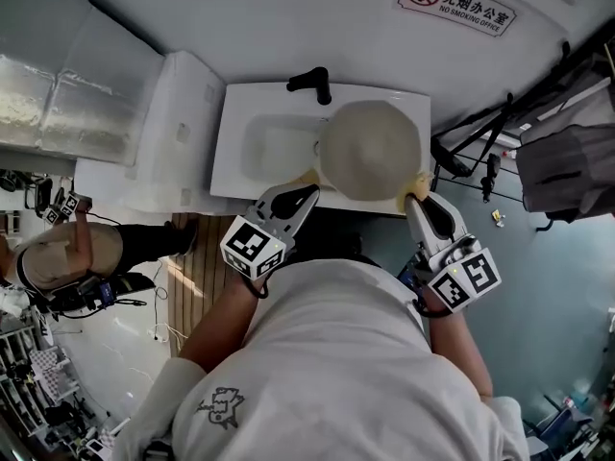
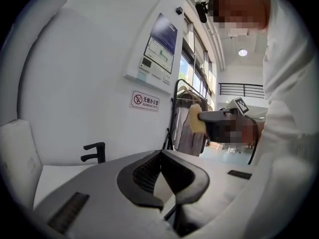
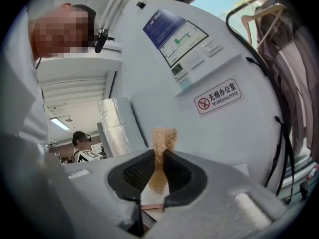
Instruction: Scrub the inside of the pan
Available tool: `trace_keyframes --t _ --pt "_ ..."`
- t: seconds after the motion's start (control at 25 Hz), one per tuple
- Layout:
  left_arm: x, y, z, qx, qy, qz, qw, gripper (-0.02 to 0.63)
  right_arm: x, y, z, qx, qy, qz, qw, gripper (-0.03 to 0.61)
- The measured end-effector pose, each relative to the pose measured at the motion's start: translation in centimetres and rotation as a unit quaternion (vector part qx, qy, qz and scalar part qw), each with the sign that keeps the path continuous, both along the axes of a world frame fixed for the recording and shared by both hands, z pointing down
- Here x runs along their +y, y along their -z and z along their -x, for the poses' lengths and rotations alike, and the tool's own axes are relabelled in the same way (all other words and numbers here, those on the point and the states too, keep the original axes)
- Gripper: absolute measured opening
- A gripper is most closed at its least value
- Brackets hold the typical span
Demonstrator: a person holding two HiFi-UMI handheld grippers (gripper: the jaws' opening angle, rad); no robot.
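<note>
pad in hand, pan at the sink, scrubbing not visibly begun

the pan (image 1: 370, 150) sits over the right half of the sink (image 1: 235, 133) and overhangs its front edge. it shows a pale round face to the head view, and i cannot tell whether that is the inside or the underside, nor whether it rests on the rim or is held up. no water or suds show. the right tongs (image 3: 160, 153) are clenched on a tan scrub pad (image 3: 163, 138), which stands up between the jaws. in the head view the pad is just beside the pan's near right rim, not on its face. the left tongs (image 2: 160, 153) are pressed together, with nothing seen between them in their own view. in the head view their tips lie at the pan's near left rim, and whether they pinch anything there is unclear. by this reading the whole scrub is still to do.

the black faucet (image 1: 312, 83) stands at the sink's back edge, close behind the pan, and could crowd a tilt. a no-smoking sign (image 1: 457, 4) hangs on the wall. a clothes rack (image 1: 567, 161) stands to the right and another person (image 1: 58, 257) well off to the left.
</note>
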State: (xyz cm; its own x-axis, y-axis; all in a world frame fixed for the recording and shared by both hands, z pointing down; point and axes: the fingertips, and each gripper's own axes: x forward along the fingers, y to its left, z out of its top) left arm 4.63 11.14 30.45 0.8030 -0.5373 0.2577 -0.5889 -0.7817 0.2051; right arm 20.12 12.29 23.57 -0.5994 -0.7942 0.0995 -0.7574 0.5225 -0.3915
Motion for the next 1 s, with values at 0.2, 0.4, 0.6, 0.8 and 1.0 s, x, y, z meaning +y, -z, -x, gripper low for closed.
trace_keyframes --t 0.2,0.4,0.6,0.8,1.0 --pt "-2.0 -1.3 0.0 -0.001 0.001 0.021 0.9998 0.003 -1.2 -0.4 -0.6 -0.001 -0.007 0.009 1.0 0.055" --pt "-3.4 -5.0 0.8 -0.039 -0.006 0.054 0.9977 0.005 -3.1 -1.4 -0.8 0.005 -0.013 0.021 1.0 0.055" --pt "-3.9 -10.3 2.7 -0.103 -0.019 0.099 0.9896 0.01 -5.4 -1.8 0.1 0.017 -0.011 0.028 0.999 0.057" --pt "-4.3 -13.6 3.8 -0.137 -0.039 0.131 0.9811 0.063 -7.5 -2.9 1.4 0.023 -0.006 0.044 0.999 0.057" --pt "-4.6 -16.9 4.7 -0.181 -0.066 0.166 0.9672 0.146 -9.8 -4.1 2.6 0.027 0.0 0.06 0.998 0.057"
